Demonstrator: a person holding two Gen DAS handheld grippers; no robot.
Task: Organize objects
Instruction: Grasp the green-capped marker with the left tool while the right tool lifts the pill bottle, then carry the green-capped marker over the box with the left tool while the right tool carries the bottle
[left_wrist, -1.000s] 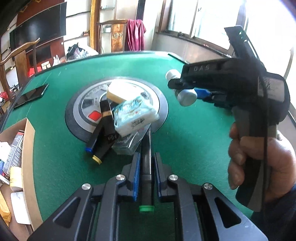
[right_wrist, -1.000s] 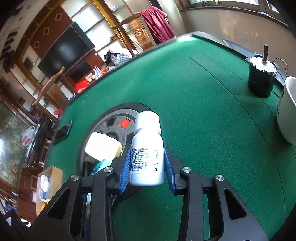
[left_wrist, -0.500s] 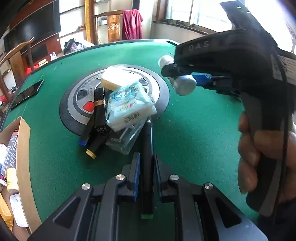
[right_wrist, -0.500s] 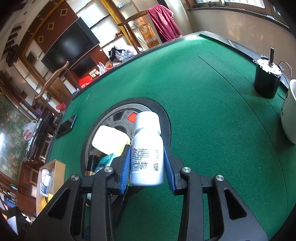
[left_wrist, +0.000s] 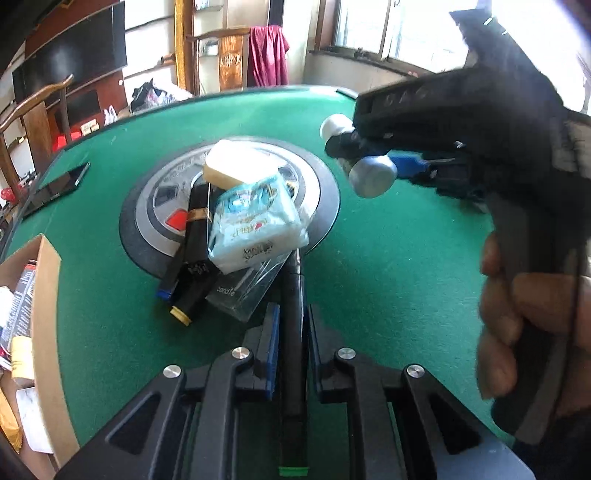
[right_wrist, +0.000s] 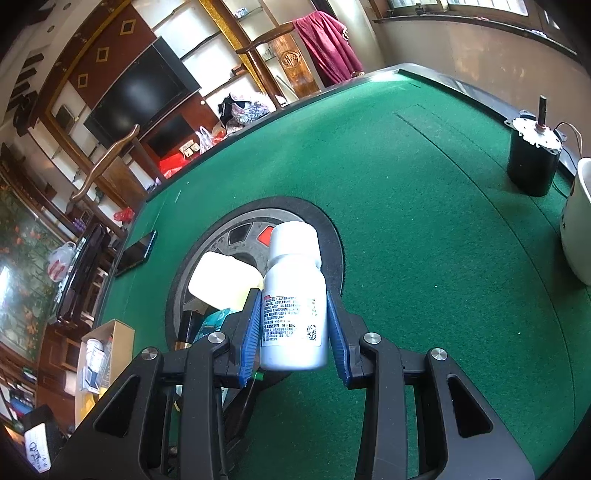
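On the green felt table (left_wrist: 388, 280) my left gripper (left_wrist: 291, 325) is clamped on a slim black pen (left_wrist: 293, 350) that runs lengthwise between its blue pads, green end toward the camera, far tip reaching under the pile. That pile sits on the round grey centre panel (left_wrist: 155, 206): a pale blue tissue pack (left_wrist: 255, 225) lies on top of a clear plastic case (left_wrist: 243, 291), with a cream-coloured block (left_wrist: 236, 166) just behind it and a black tube with a gold band (left_wrist: 194, 258) beside it, a blue-capped marker (left_wrist: 166, 284) tucked against that tube.

My right gripper (right_wrist: 293, 328) is closed around a white pill bottle (right_wrist: 293, 306), pads pressing both sides of its label, cap pointing away from me, held above the panel's near edge. From the left wrist view I see the same bottle's grey base sticking out of that gripper, with a person's hand (left_wrist: 517, 317) on the handle.

At the table's left edge stands an open cardboard box (left_wrist: 44, 317); I can make out packets and papers inside, nothing more exact. Far right, a black motor (right_wrist: 532, 162) stands upright near a white cup (right_wrist: 578, 221), whose inside I cannot see. A dark phone (right_wrist: 135, 254) lies flat on the felt.
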